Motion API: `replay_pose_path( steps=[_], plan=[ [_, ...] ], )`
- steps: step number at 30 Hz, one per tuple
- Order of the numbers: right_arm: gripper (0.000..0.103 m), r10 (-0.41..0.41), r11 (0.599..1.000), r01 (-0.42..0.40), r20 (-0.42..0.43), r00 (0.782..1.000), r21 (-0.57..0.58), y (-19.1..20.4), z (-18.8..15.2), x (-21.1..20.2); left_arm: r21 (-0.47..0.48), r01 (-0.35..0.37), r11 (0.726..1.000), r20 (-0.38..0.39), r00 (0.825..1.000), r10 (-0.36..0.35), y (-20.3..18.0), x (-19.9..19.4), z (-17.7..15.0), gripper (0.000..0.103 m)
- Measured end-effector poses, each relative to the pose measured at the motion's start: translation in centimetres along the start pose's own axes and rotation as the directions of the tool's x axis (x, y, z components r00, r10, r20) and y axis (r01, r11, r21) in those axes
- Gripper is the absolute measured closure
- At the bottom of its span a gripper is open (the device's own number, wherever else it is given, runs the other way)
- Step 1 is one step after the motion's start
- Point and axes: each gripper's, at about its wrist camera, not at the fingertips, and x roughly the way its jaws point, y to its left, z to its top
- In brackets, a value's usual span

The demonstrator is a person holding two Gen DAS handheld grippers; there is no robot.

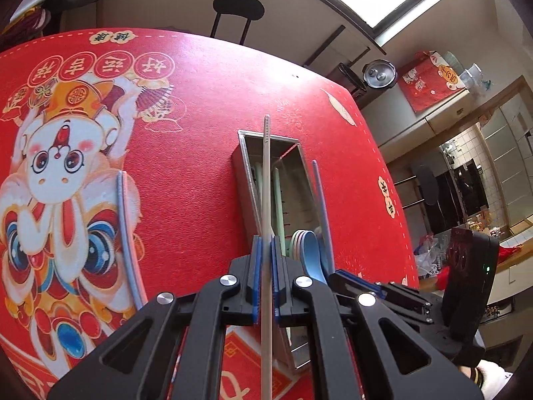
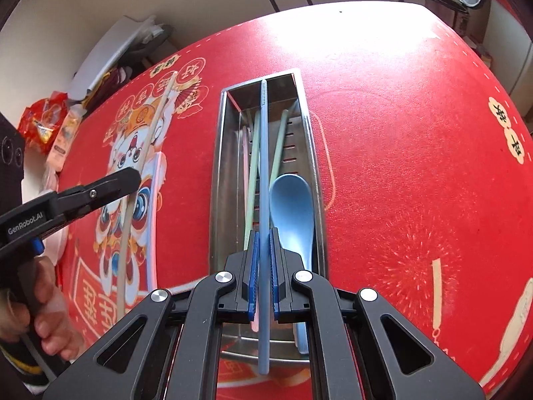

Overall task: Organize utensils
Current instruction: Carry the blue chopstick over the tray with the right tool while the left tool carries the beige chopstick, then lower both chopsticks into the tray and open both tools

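Note:
My left gripper (image 1: 265, 243) is shut on a beige chopstick (image 1: 266, 173) that points away over the steel utensil tray (image 1: 242, 173). In the right wrist view it (image 2: 133, 176) shows at the left, above the red mat, a hand around its grip. My right gripper (image 2: 264, 236) is shut on a blue chopstick (image 2: 264, 153), held lengthwise above the tray (image 2: 218, 166). Inside the tray lie a blue spoon (image 2: 293, 206), green chopsticks (image 2: 255, 153) and a pink one (image 2: 246, 146). A grey-blue chopstick (image 1: 125, 233) lies loose on the mat to the left.
The red printed mat (image 1: 200, 116) covers the round table. A black stool (image 1: 238, 6) stands beyond the far edge. Snack packets (image 2: 43, 123) lie off the mat at the left. A pressure cooker (image 1: 379, 75) sits on a counter behind.

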Motion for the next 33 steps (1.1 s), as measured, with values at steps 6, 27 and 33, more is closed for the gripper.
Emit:
replay_pose_path(
  steps=[6, 27, 33],
  plan=[
    [0.097, 0.015, 1.0, -0.015, -0.027, 1.0, 0.01, 0.1, 0.0, 1.3, -0.023, 0.019, 1.0, -0.055, 0.998, -0.02, -1.5, 3.3, 0.6, 0.098],
    [0.097, 0.017, 1.0, -0.015, -0.053, 0.998, 0.027, -0.4, 0.3, 3.2, -0.132, -0.032, 0.991, -0.077, 0.997, 0.022, -0.8, 7.5, 2.5, 0.097],
    [0.095, 0.012, 1.0, -0.011, -0.055, 0.998, 0.011, -0.3, 0.6, 3.1, -0.089, -0.043, 0.995, -0.065, 0.997, 0.037, -1.2, 7.2, 2.9, 0.095]
  ],
)
